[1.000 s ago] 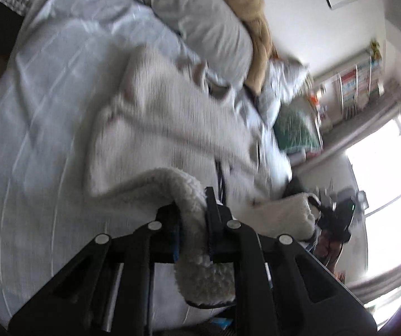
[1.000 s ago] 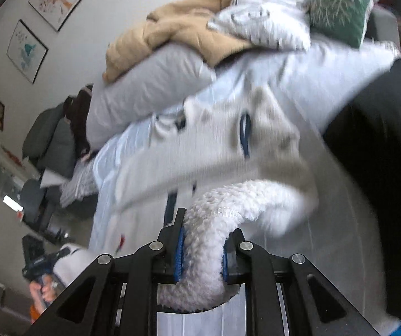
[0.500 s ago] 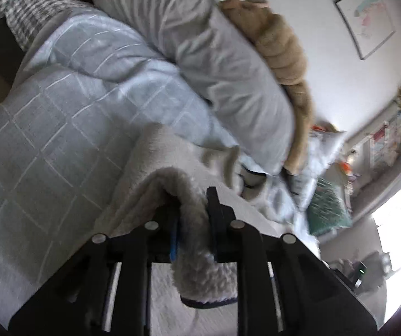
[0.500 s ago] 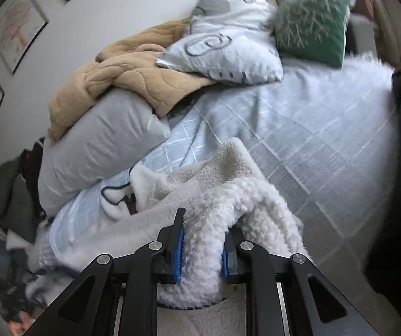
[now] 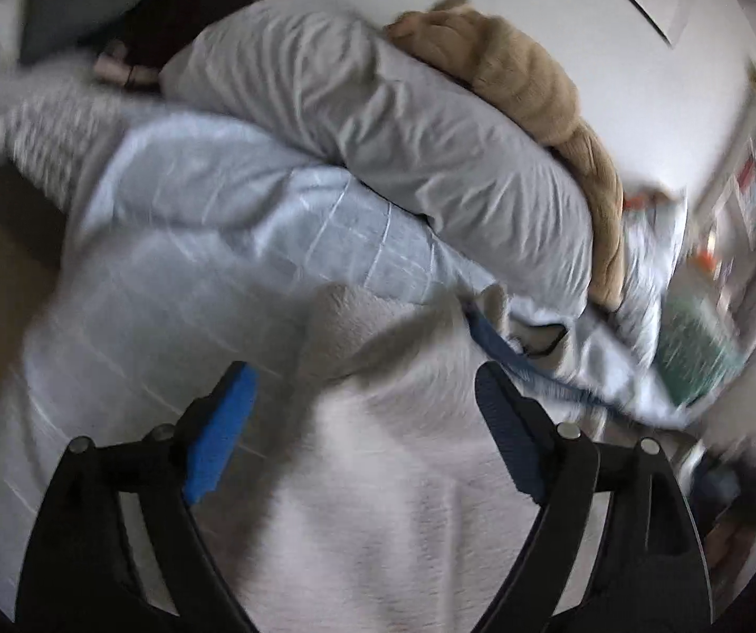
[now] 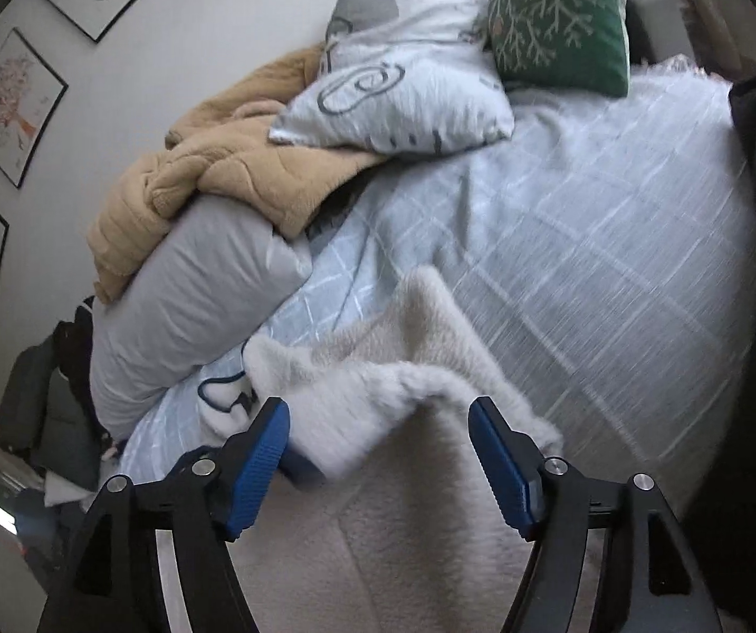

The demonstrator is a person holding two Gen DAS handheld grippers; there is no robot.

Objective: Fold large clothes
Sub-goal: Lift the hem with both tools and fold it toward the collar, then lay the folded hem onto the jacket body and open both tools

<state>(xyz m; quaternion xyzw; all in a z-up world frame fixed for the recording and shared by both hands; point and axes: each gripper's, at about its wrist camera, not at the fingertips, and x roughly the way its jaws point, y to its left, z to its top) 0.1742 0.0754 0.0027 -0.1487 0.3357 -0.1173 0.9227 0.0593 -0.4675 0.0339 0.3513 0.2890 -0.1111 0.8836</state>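
A cream fleece garment (image 5: 378,475) with blue trim lies folded over on the pale blue checked bedspread (image 5: 177,274). It also fills the lower middle of the right wrist view (image 6: 404,475). My left gripper (image 5: 362,406) is open and empty just above the fleece. My right gripper (image 6: 378,438) is open and empty, with a loose fold of the fleece lying between its blue pads without being pinched.
A long grey pillow (image 5: 404,121) and a tan blanket (image 6: 209,184) lie along the head of the bed. A white patterned pillow (image 6: 404,74) and a green cushion (image 6: 562,16) lie at the far corner. The bedspread (image 6: 615,221) stretches to the right.
Both grippers were shut on the fleece edge and carried it toward the pillows. Now both have opened and let it go, and the fleece lies on the bed.
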